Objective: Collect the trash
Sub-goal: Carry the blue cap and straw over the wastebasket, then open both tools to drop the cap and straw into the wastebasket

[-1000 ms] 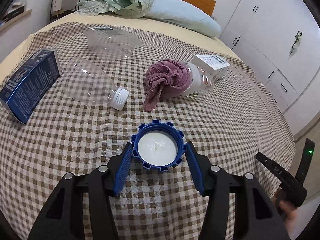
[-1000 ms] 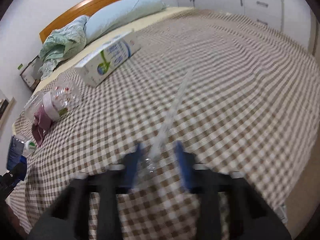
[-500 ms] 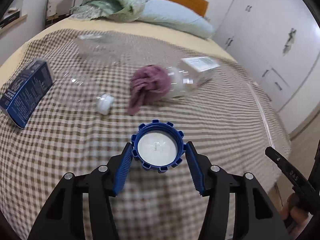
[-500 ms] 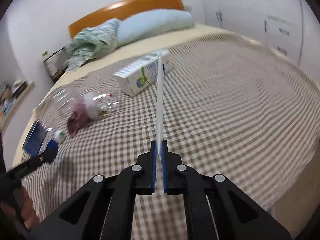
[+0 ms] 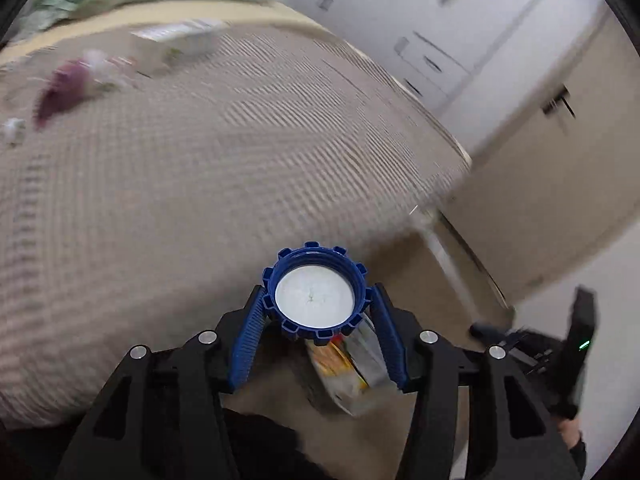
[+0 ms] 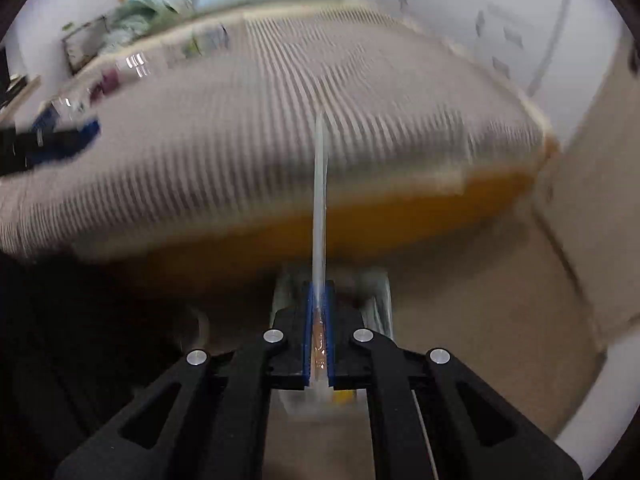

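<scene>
Straw (image 6: 320,200) points straight ahead, toward bed (image 6: 240,120)

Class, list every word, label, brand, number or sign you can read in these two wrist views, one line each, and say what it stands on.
None can be read.
White carton on the bed: print smeared by motion blur.
Colourful packaging below the left gripper: print blurred.
Blue cap in that gripper: white inside, no text.
Clear straw in the right gripper: no marking.
</scene>
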